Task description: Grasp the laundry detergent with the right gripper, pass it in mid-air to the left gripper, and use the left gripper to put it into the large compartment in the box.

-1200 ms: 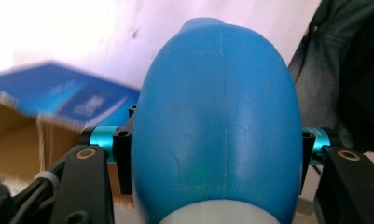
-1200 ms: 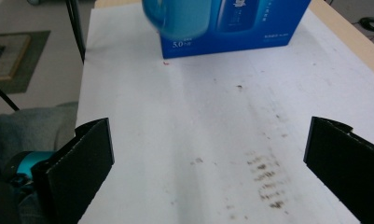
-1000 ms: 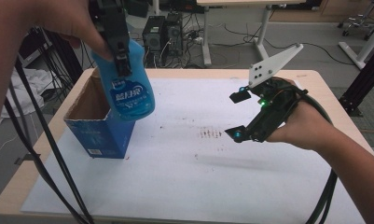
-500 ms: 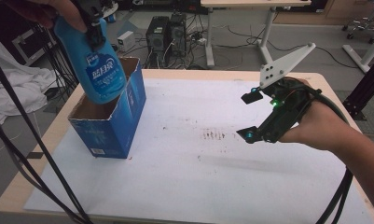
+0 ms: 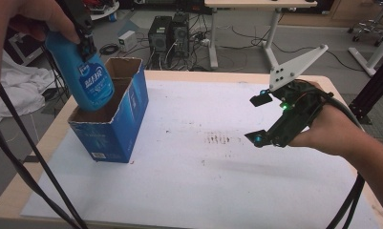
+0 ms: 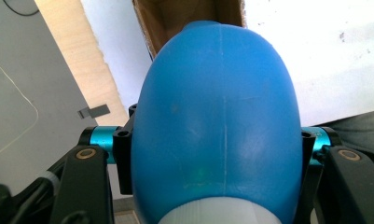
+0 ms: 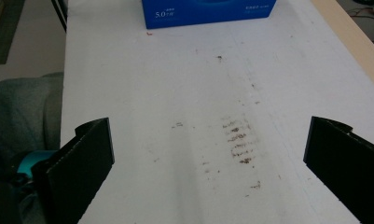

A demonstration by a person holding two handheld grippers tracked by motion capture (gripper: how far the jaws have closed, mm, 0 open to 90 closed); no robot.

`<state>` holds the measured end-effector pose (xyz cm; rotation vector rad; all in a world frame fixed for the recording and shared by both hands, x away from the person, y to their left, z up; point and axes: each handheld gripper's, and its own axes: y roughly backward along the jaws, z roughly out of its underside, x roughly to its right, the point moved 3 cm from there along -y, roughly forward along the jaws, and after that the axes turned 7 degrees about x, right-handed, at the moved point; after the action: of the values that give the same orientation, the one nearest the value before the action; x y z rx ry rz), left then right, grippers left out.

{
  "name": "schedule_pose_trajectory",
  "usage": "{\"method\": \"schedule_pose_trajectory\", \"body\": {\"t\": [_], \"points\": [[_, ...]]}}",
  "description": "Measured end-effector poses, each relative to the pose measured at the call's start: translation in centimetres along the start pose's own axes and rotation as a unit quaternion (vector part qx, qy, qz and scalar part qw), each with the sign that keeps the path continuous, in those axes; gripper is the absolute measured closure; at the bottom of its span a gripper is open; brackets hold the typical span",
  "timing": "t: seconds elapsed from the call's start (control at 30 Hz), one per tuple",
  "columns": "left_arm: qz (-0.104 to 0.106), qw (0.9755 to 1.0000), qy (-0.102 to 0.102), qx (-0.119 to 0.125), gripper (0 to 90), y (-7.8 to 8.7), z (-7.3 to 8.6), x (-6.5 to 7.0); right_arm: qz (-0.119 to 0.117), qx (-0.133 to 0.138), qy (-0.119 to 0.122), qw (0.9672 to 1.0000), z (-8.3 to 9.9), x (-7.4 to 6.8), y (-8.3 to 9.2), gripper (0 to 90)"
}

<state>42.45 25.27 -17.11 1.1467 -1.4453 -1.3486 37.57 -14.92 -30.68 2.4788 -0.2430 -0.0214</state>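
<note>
A blue plastic bottle (image 5: 86, 76) with a white label hangs bottom-down, its base just inside the open top of a blue cardboard box (image 5: 115, 121) at the table's left. My left gripper (image 5: 81, 26) is shut on the bottle near its neck. In the left gripper view the bottle (image 6: 217, 126) sits between the black jaws, with the box's brown inside (image 6: 184, 16) beyond it. My right gripper (image 5: 258, 119) hovers open above the white sheet at the right, nothing between its fingers. Its own view has the right gripper (image 7: 208, 168) wide apart and the box (image 7: 208, 11) far ahead.
A white sheet (image 5: 203, 181) with a dark smudge (image 5: 218, 139) covers most of the wooden table (image 5: 46, 143). Black cables (image 5: 31, 157) trail across the left side. Computer towers (image 5: 167, 33) and desk legs stand on the floor beyond the far edge.
My left gripper has carried the bottle leftward and slightly down, from in front of the box to over its opening, base now inside. The right gripper has stayed put.
</note>
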Motion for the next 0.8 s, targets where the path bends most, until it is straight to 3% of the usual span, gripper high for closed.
{"method": "schedule_pose_trajectory", "body": {"t": [0.17, 0.4, 0.5, 0.67, 0.73, 0.8], "points": [[0.005, 0.9999, -0.012, -0.006, 39.1, -2.0, -0.2, -0.2, 0.004, -0.002, -0.001, 1.0000, 0.1, -0.1, 0.1, 0.7], [0.013, 0.9978, -0.064, -0.014, 39.2, -5.5, -0.3, 0.3, 0.010, -0.002, -0.004, 0.9999, 0.2, 0.0, 0.5, 0.7], [0.015, 0.9956, -0.090, -0.018, 39.2, -6.8, -0.3, 0.7, 0.014, -0.002, -0.003, 0.9999, 0.4, 0.0, 0.7, 0.7], [0.014, 0.9877, -0.154, -0.026, 39.1, -8.7, -0.3, 1.2, 0.017, -0.003, -0.005, 0.9998, 0.5, 0.0, 1.1, 0.7], [0.016, 0.9831, -0.181, -0.024, 39.2, -9.5, -0.3, 1.3, 0.020, -0.004, -0.006, 0.9998, 0.6, -0.1, 1.2, 0.7], [0.014, 0.9767, -0.212, -0.029, 39.1, -10.2, -0.3, 1.4, 0.022, -0.004, -0.007, 0.9997, 0.7, 0.0, 1.4, 0.7]]}}
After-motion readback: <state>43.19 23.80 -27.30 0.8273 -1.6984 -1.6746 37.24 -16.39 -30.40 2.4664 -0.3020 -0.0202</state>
